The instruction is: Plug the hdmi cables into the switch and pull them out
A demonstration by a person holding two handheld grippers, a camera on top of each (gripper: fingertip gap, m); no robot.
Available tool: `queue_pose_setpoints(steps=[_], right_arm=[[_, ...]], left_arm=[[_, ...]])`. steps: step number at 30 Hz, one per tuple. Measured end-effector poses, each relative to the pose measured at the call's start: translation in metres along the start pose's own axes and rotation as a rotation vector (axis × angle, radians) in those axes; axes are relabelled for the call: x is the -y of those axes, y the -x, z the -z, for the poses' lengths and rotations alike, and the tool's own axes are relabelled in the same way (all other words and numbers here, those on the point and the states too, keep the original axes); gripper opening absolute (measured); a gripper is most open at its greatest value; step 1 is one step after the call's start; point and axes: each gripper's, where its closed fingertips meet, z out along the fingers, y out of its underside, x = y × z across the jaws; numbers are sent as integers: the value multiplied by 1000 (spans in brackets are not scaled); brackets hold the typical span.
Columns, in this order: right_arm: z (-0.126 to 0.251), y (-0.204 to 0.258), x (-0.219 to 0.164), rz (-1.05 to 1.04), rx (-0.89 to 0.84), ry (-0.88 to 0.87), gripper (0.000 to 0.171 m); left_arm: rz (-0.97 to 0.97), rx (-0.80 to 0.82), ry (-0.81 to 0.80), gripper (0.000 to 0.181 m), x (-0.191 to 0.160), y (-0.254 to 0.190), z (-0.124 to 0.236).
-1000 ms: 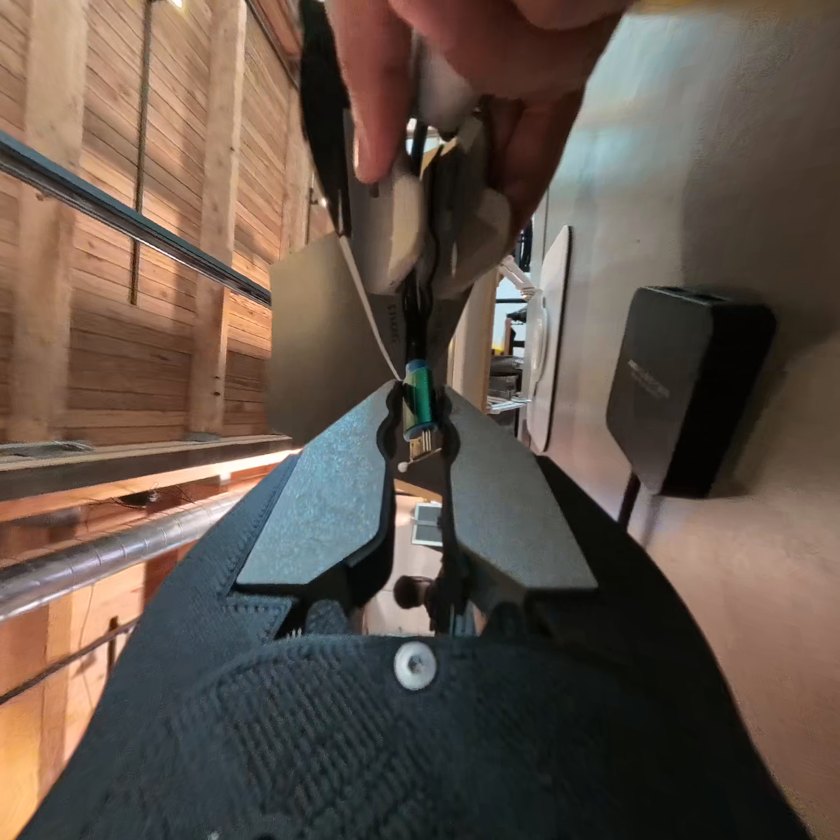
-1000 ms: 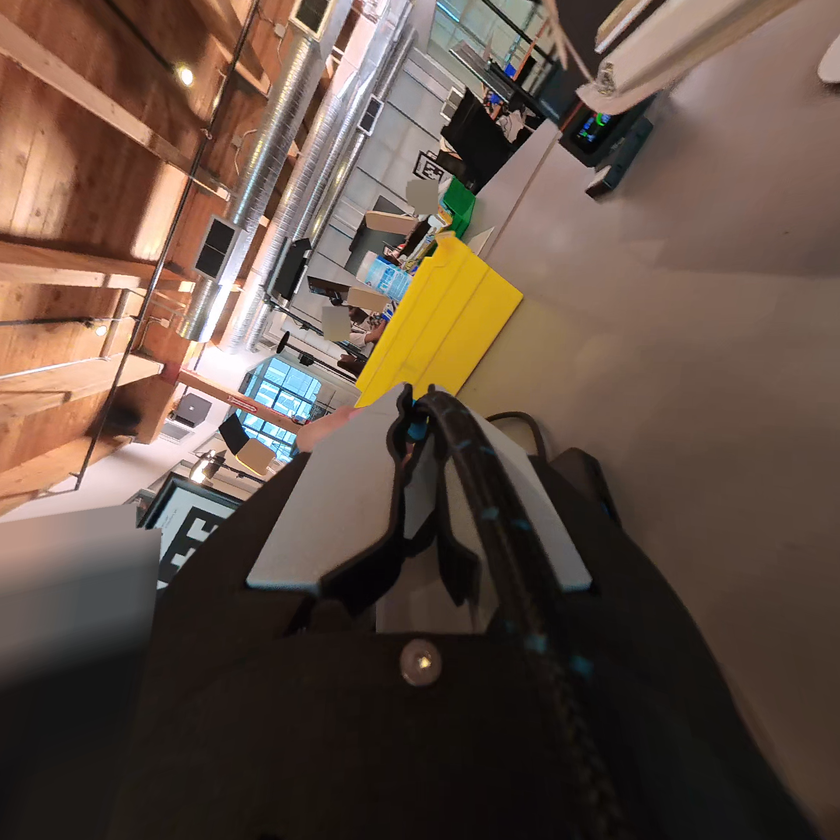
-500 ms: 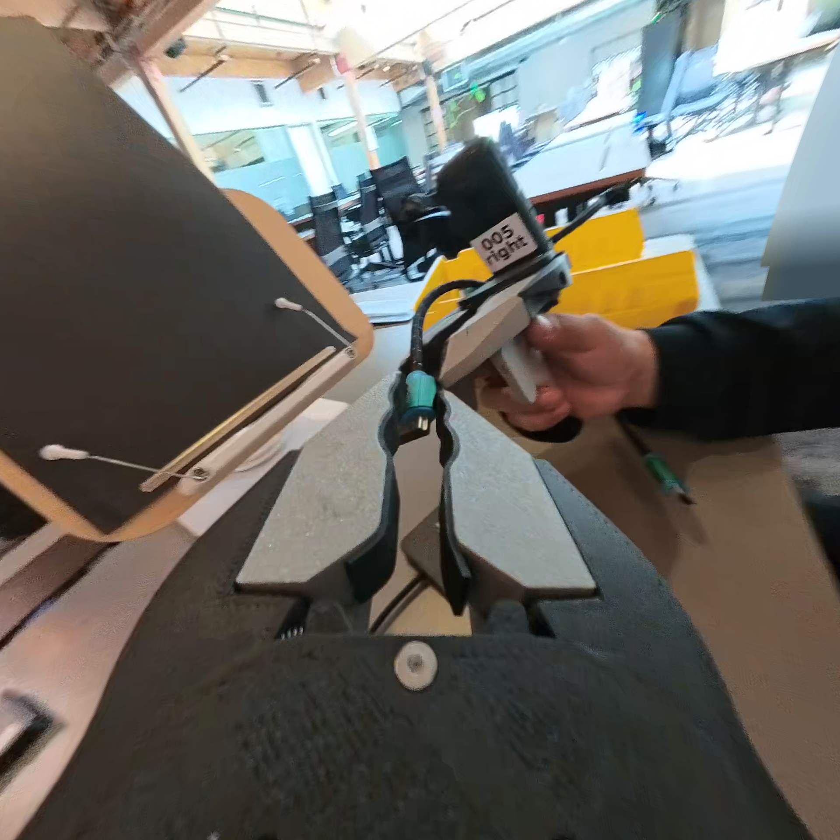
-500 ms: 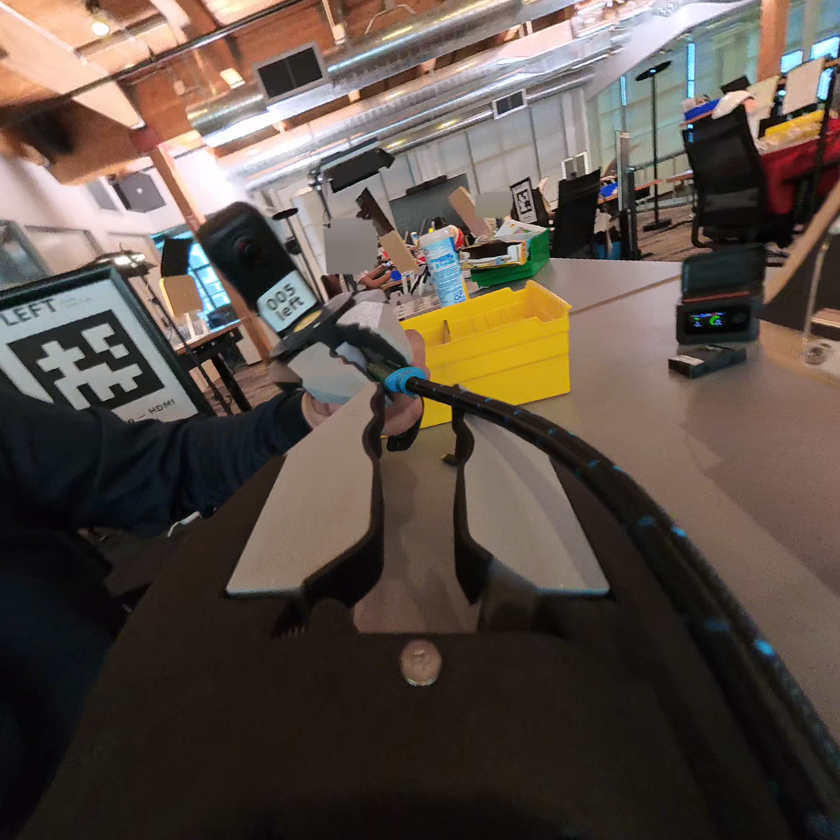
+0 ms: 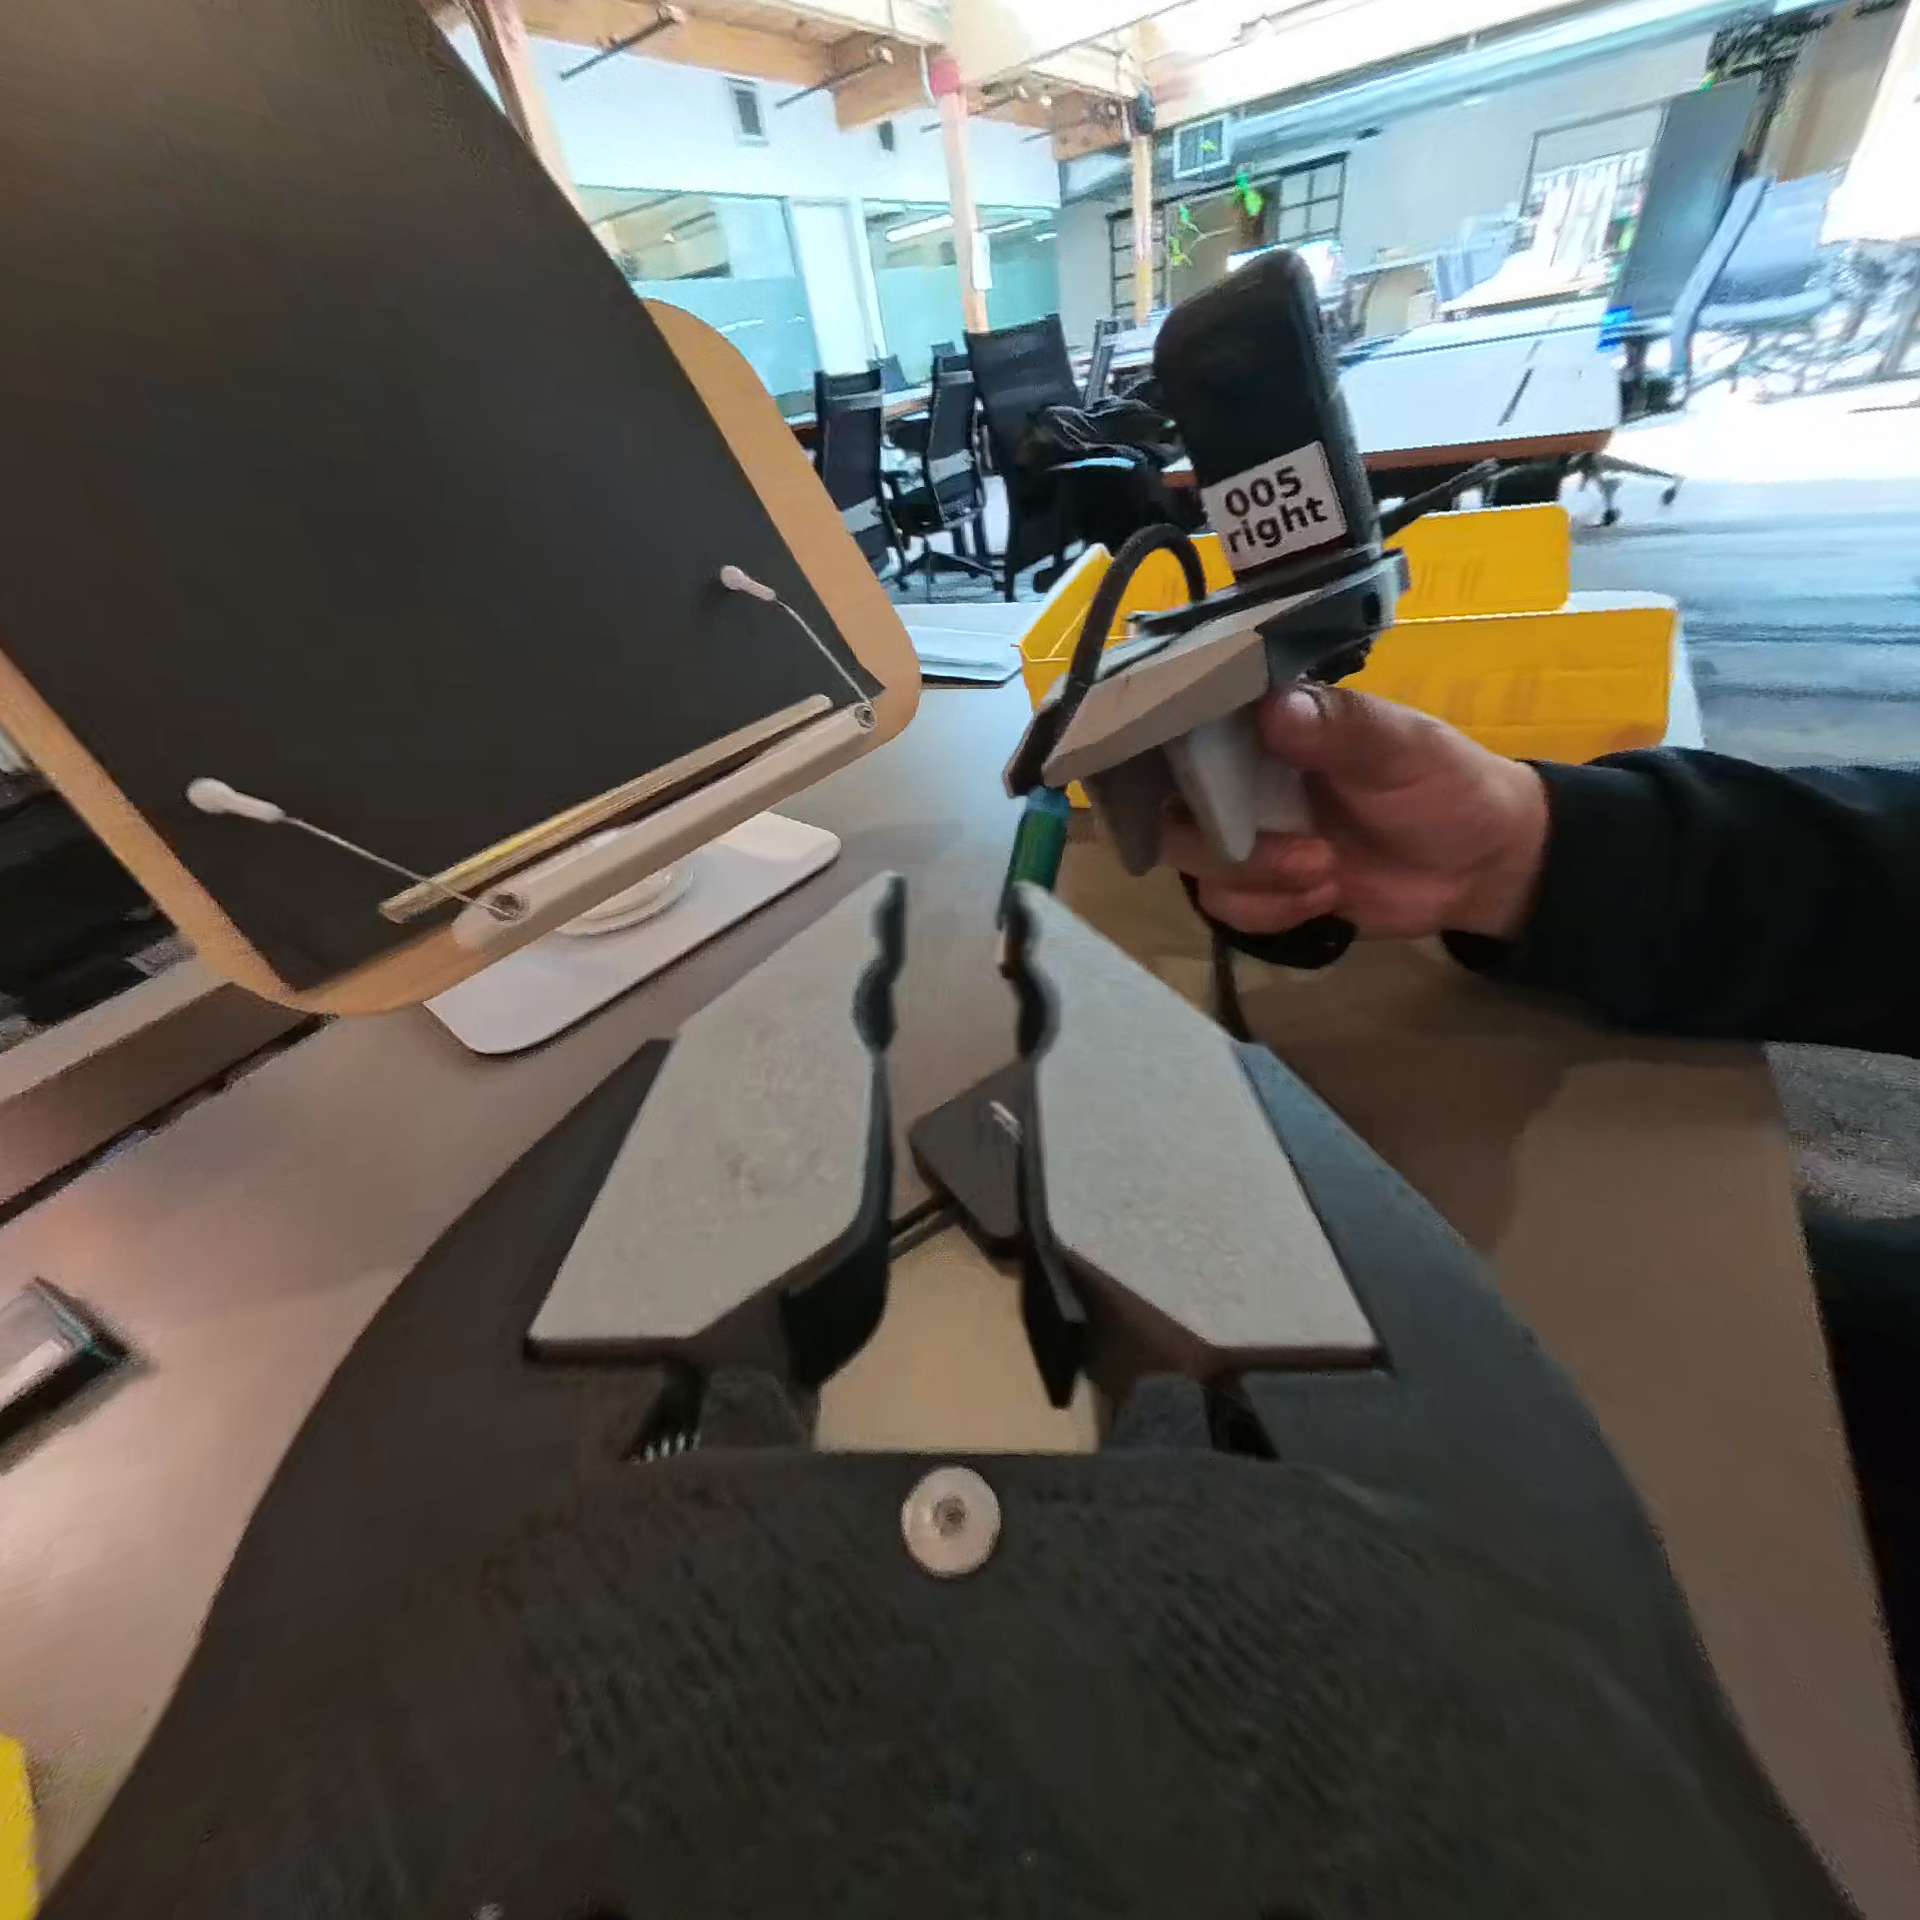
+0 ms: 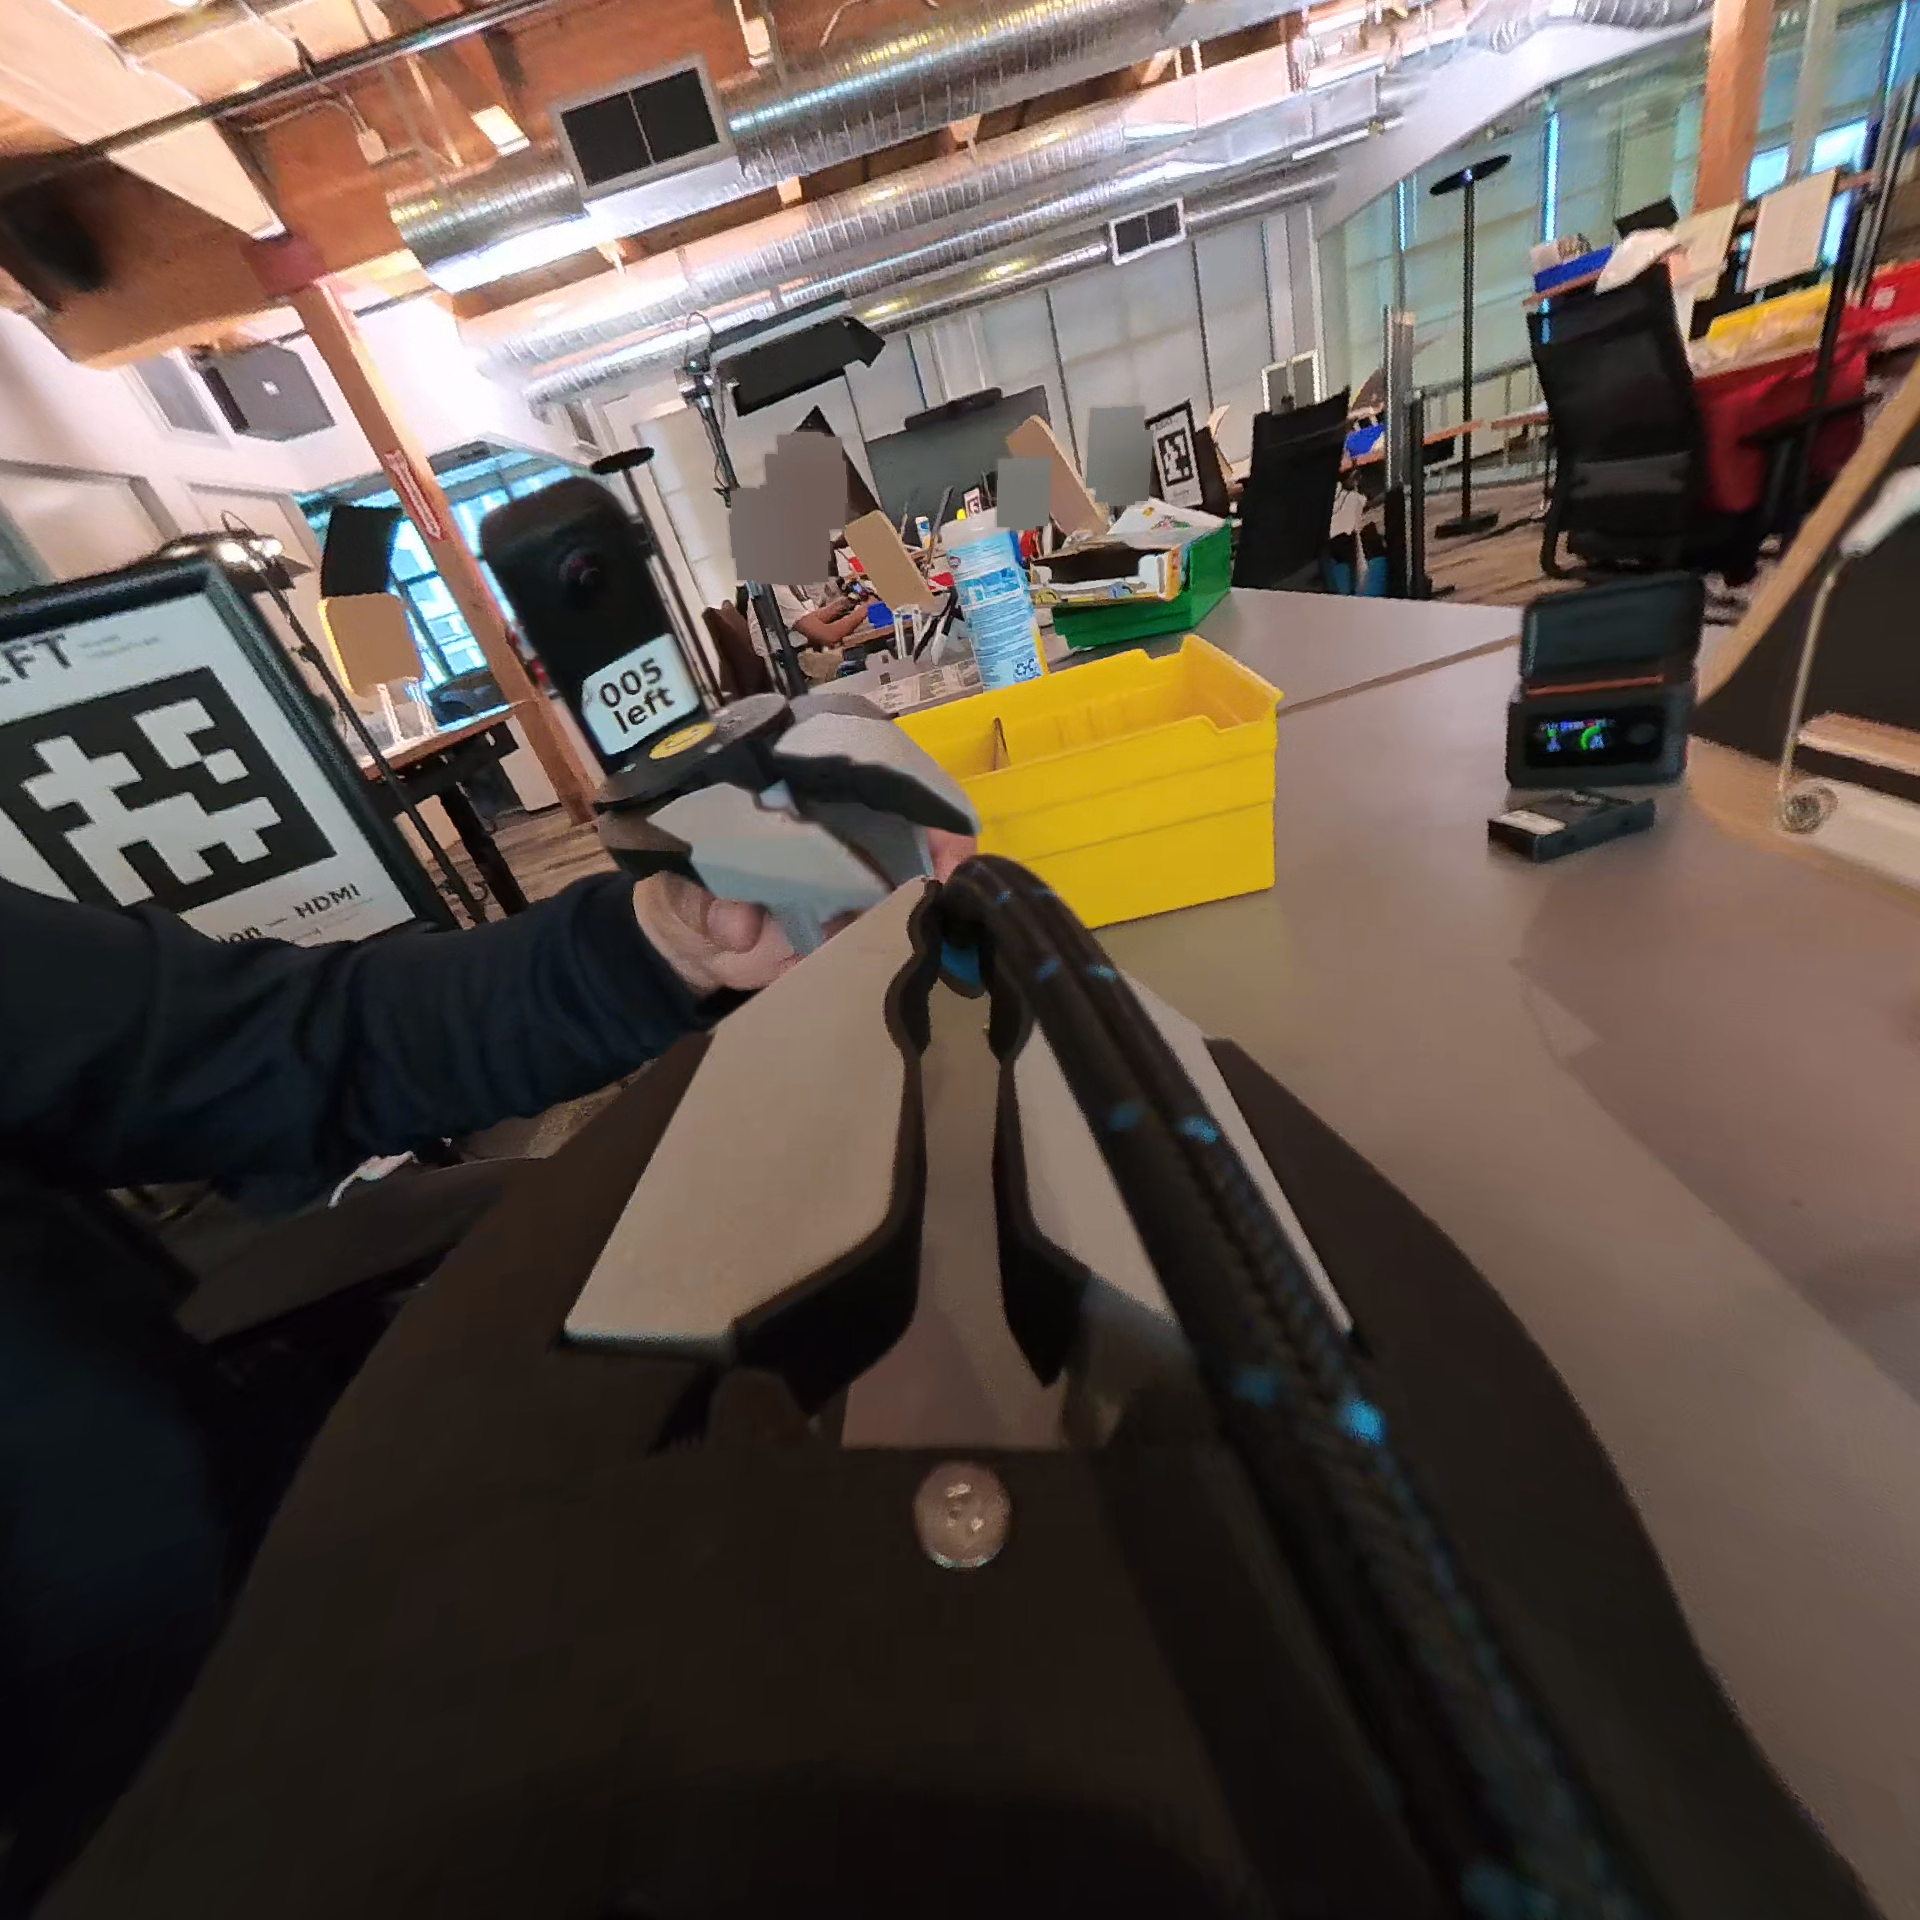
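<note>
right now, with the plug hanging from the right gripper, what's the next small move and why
Probably ease the left gripper back. It is open and empty, and its fingertip sits right beside the plug clamped in the right gripper. That should clear a path down to the black switch on the table.

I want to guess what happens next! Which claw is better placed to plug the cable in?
Right. The right claw already pinches the black braided cable by its plug, while the left claw is open and empty near the small black switch box.
</note>
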Motion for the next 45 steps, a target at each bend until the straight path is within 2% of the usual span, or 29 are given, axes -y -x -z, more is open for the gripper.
queue_pose_setpoints(steps=[1,2,5,9,13,16,19,20,23,26,29,31,32,35,37,42,45], right_arm=[[-1,4,1,22,13,-5,3],[-2,11,1,37,45,-7,3],[-3,32,0,78,140,4,5],[10,71,7,200,319,-13,5],[18,107,-2,278,515,64,5],[14,116,-4,313,554,121,5],[13,127,-11,342,594,221,5],[11,127,-14,358,584,257,6],[14,129,-15,341,600,300,6],[19,114,-16,320,501,316,4],[16,76,-20,248,251,324,19],[13,55,-23,163,129,305,24],[11,53,-21,130,120,269,28],[9,33,-12,-9,13,162,28],[9,21,-8,-149,-33,93,30],[8,1,-18,-374,-156,-20,32],[2,6,-12,-452,-95,-87,30]], left_arm=[[38,-24,21,29,-4,-4,0],[76,-58,56,31,-10,-10,-1],[163,-167,73,30,-15,-24,0],[476,-562,46,50,1,-71,19],[800,-772,-119,38,31,-79,32],[802,-863,-82,29,27,-101,30],[761,-935,-51,31,23,-122,30],[755,-970,-58,18,24,-127,32],[689,-986,-74,18,25,-135,29],[526,-784,-10,18,16,-127,13],[173,-420,149,18,-8,-94,-5],[-127,-201,229,18,-16,-72,-11],[-288,-107,258,18,-17,-64,-14],[-810,164,333,18,-16,-41,-18],[-1070,246,348,18,-15,-37,-19],[-1437,371,312,17,-4,-27,-20],[-1599,436,256,18,4,-23,-21]])
